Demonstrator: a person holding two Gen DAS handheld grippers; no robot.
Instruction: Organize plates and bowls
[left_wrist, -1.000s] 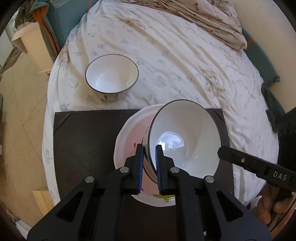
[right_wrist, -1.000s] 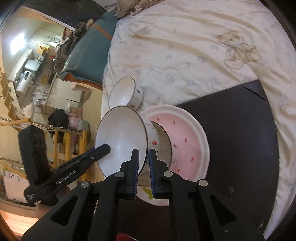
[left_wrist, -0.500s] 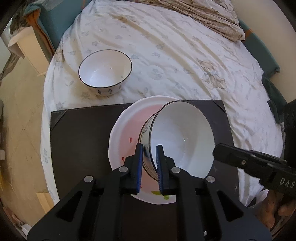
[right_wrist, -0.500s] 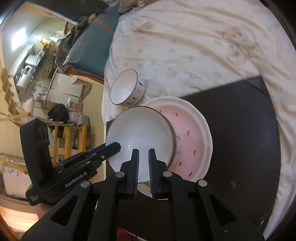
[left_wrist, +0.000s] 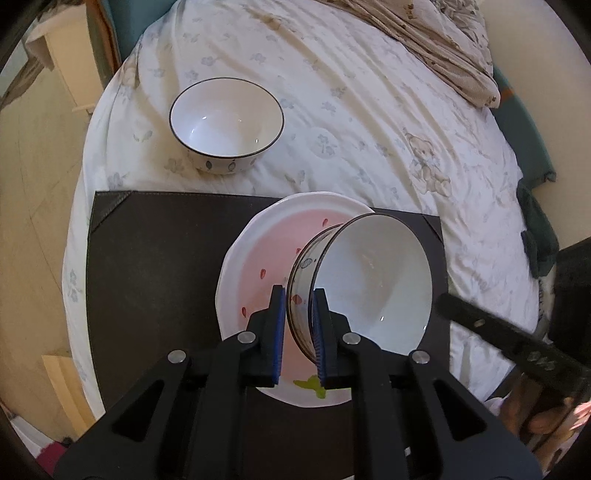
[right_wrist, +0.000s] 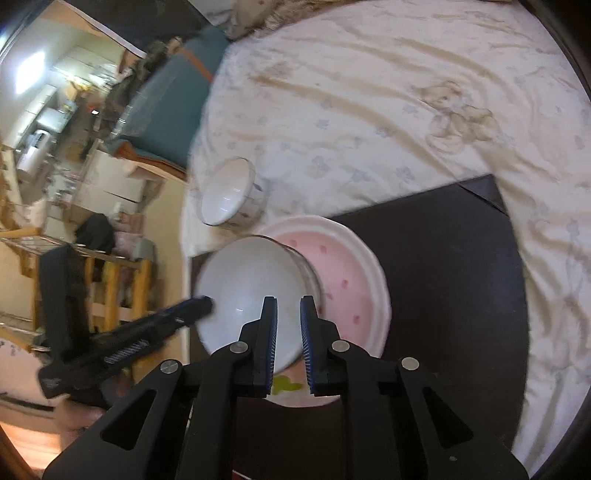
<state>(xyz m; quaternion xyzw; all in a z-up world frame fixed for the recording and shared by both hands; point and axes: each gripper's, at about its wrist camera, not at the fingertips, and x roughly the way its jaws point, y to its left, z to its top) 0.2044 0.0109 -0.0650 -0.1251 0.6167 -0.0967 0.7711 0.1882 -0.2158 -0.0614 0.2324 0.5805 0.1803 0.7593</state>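
Note:
My left gripper (left_wrist: 298, 301) is shut on the rim of a white dark-rimmed bowl (left_wrist: 373, 280), held tilted over a pink plate (left_wrist: 266, 266) with red specks on a black mat (left_wrist: 159, 258). The same bowl (right_wrist: 247, 295) and plate (right_wrist: 351, 291) show in the right wrist view. My right gripper (right_wrist: 288, 308) hangs just above the bowl's near edge, its jaws a small gap apart and empty. A second white bowl (left_wrist: 226, 120) stands upright on the bedsheet beyond the mat, also in the right wrist view (right_wrist: 231, 195).
The mat lies on a cream bed cover (left_wrist: 351, 110) with a rumpled beige blanket (left_wrist: 443, 48) at the far right. Floor and a white cabinet (left_wrist: 55, 48) lie to the left. A wooden rack (right_wrist: 110, 288) stands beside the bed.
The left gripper has carried the tilted bowl lower over the plate. The right gripper has drawn back a little and its jaws have parted slightly.

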